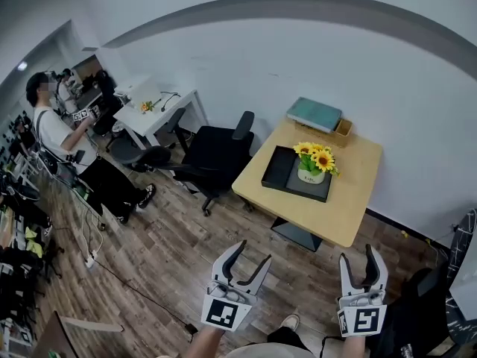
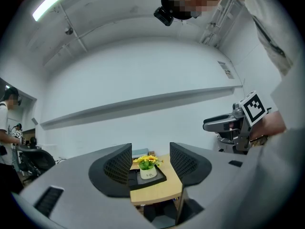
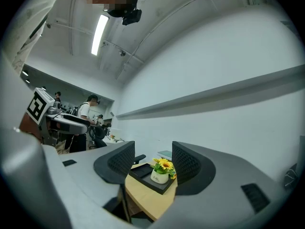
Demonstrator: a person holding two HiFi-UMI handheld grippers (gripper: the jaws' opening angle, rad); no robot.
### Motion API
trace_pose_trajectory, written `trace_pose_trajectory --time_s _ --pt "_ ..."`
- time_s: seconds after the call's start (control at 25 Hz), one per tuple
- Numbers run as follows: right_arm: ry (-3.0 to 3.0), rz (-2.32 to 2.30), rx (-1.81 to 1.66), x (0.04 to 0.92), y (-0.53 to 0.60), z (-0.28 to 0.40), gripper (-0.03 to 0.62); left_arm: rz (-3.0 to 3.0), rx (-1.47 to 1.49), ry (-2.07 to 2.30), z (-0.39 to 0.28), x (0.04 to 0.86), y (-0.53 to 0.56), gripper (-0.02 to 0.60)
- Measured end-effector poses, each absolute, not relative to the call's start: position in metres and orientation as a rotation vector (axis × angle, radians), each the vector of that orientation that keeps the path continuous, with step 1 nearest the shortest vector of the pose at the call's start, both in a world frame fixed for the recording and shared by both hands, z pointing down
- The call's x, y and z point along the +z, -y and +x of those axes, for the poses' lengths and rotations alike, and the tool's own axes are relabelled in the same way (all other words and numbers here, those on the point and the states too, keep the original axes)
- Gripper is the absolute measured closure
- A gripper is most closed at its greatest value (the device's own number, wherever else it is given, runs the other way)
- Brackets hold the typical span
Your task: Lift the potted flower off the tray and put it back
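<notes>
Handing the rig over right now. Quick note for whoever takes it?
Left gripper: open, empty.
Right gripper: open, empty.
Both well short of the wooden table.
Potted flower stands upright on the black tray there.
Done: nothing; pot untouched.
Left: approach, grip the pot, lift it off the tray, set it back.

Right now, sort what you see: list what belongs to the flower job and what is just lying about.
Job: potted flower, tray, table, left gripper, right gripper.

Lying about: flat teal box, small wooden box, black office chair, white desk.
</notes>
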State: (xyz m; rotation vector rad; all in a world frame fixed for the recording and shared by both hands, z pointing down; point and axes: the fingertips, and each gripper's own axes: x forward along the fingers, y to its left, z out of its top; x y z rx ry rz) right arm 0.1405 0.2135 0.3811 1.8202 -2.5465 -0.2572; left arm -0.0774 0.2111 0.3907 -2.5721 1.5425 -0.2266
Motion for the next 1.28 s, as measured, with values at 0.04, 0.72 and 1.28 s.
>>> trace_pose_trajectory --time_s 0.04,0.72,1.28 --pt "2.545 1.828 -0.259 0.38 -0.21 0.146 0.35 -2.57 -0.228 -1.536 -0.072 0.389 -0.207 0.344" --pt "2.549 1.855 -0.302 0.372 -0.19 0.198 0.35 -2.568 -0.194 -1.492 -0.015 0.383 -0.18 0.344" --pt "2.557 1.818 -0.33 0.374 -0.188 0.194 0.35 -2.577 -0.158 -1.482 -0.007 0.384 -0.174 0.344"
